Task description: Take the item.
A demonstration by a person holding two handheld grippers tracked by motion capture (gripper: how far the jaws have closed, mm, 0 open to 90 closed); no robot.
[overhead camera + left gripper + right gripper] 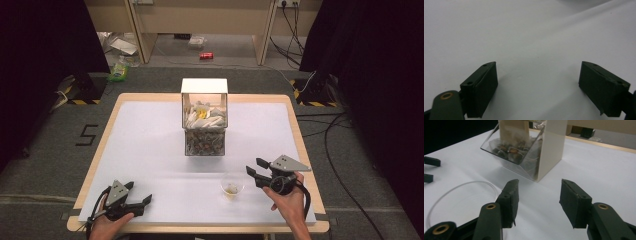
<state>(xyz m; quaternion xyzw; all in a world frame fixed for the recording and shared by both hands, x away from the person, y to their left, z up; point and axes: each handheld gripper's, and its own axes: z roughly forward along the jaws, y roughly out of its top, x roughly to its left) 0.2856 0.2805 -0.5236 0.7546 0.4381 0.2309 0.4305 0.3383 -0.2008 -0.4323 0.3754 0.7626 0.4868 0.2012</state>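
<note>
A small clear plastic cup [232,186] with something yellowish at its bottom stands on the white table near the front right. My right gripper [255,167] is just to its right, open, with nothing between its fingers. In the right gripper view the right gripper [539,195] points at the dispenser box [524,152], and the cup's rim [461,184] lies beside its left jaw, apart from it. My left gripper [140,193] rests open at the front left. In the left gripper view the left gripper [537,82] has bare white table between its jaws.
A white-topped box with clear walls [204,117] stands mid-table, with pale sachets above and darker ones in its lower tray. The table's wooden rim [300,150] runs close to my right hand. The left gripper [429,169] shows far off in the right gripper view.
</note>
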